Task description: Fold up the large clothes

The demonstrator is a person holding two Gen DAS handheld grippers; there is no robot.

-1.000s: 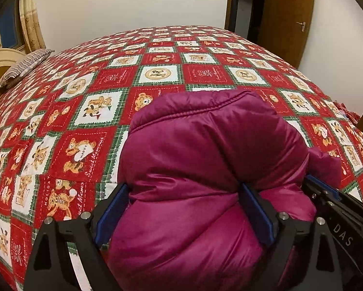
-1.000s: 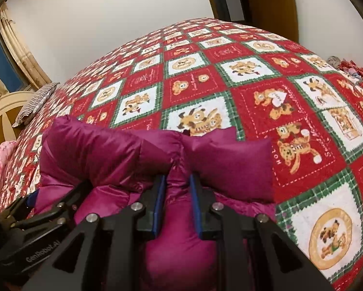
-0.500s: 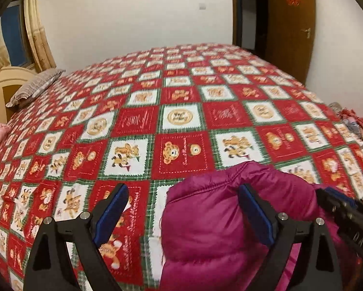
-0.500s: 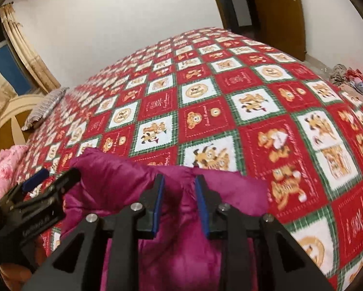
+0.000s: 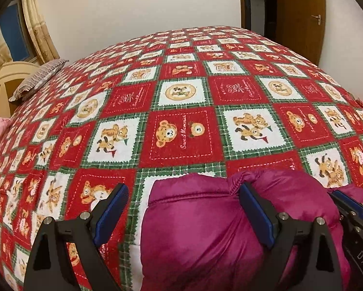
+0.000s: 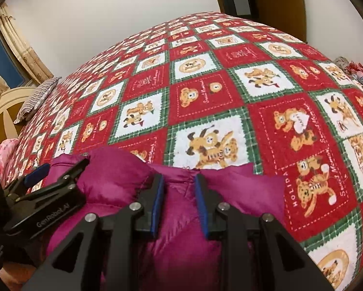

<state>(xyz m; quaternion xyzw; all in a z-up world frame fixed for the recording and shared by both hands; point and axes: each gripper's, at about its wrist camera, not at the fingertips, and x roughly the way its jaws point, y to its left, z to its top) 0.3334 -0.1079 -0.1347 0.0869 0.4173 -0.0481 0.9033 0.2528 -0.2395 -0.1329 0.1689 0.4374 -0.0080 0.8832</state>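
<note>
On the near edge of the bed lies the puffy purple coat (image 5: 205,230), on top of a red and green blanket (image 5: 181,111) with little bears. At the far left of the blanket sit a striped pillow (image 5: 37,78) and a cream headboard (image 5: 4,82). Behind the blanket are a white wall (image 5: 133,7), yellow curtains (image 5: 36,29) and a brown door (image 5: 302,12). Over the coat, the left gripper (image 5: 183,208) is spread wide and grips nothing. Beside it, the right gripper (image 6: 179,189) has a small gap between its fingers, with coat fabric bunched there.
</note>
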